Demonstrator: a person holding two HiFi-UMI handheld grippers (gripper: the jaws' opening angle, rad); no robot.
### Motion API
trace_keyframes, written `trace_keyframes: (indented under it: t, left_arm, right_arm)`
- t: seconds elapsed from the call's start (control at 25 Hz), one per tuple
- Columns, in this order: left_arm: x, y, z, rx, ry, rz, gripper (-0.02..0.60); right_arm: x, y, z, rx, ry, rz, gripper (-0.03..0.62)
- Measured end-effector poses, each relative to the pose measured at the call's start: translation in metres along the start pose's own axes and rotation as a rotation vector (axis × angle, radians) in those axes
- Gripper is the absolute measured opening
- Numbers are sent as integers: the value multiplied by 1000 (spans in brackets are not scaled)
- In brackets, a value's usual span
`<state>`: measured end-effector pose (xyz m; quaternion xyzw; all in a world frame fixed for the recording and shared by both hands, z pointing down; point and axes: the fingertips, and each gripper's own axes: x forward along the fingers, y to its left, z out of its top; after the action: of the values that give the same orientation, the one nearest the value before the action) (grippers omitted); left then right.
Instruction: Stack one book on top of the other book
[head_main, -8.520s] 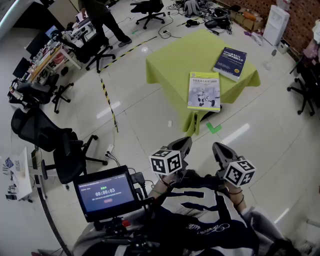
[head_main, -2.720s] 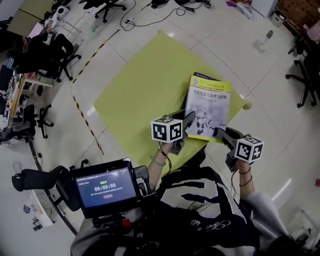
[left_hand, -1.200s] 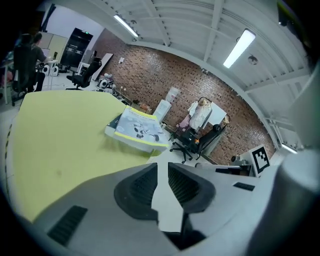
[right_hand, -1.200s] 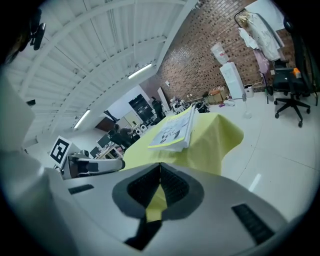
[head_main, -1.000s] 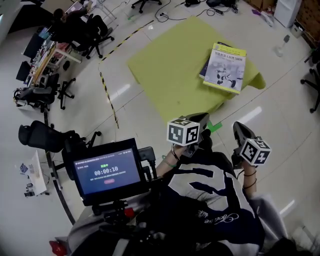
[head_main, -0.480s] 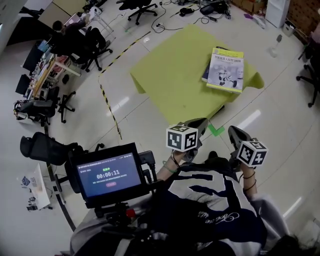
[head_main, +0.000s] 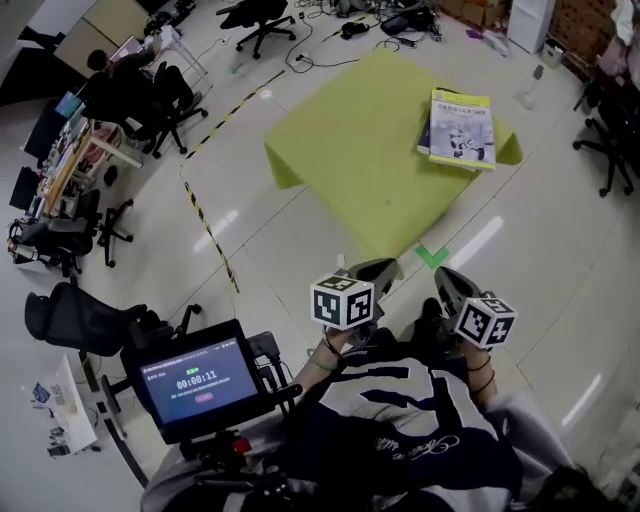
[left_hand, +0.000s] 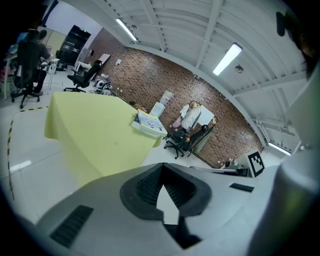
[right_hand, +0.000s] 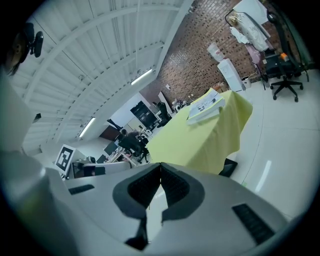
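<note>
A white-and-yellow book (head_main: 461, 127) lies on top of a blue book whose edge (head_main: 425, 137) shows at its left, near the far right corner of the yellow-green table (head_main: 360, 150). Both grippers hang well short of the table, over the floor in front of the person. The left gripper (head_main: 381, 270) is shut with nothing in it, and so is the right gripper (head_main: 443, 281). The left gripper view shows its jaws (left_hand: 162, 168) closed and the stack (left_hand: 149, 123) far off. In the right gripper view the jaws (right_hand: 160, 169) meet, and the stack (right_hand: 204, 107) is distant.
A green tape mark (head_main: 431, 257) is on the floor by the table's near corner. A yellow-black tape line (head_main: 207, 228) runs at the left. Office chairs (head_main: 85, 318) and desks stand at the left, another chair (head_main: 603, 150) at the right. A timer screen (head_main: 195, 381) sits low left.
The two books, once apart, now lie stacked. Over the last second both grippers have drawn back from the table and sit lower in the head view; the table looks farther off.
</note>
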<state>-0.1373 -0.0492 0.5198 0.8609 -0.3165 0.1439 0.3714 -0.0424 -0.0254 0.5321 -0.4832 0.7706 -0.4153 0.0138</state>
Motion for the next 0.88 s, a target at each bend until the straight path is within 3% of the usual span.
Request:
trace_keyframes:
  t: [0.36, 0.68, 0.88]
  left_arm:
    - [-63, -1, -44, -14, 52, -71, 5]
    - [-70, -51, -47, 39, 39, -181, 5]
    - [-73, -66, -57, 53, 42, -210, 5]
  right_arm:
    - [-28, 68, -61, 4, -31, -36, -9]
    - [-67, 93, -62, -30, -90, -70, -11]
    - [-76, 98, -68, -44, -86, -73, -11]
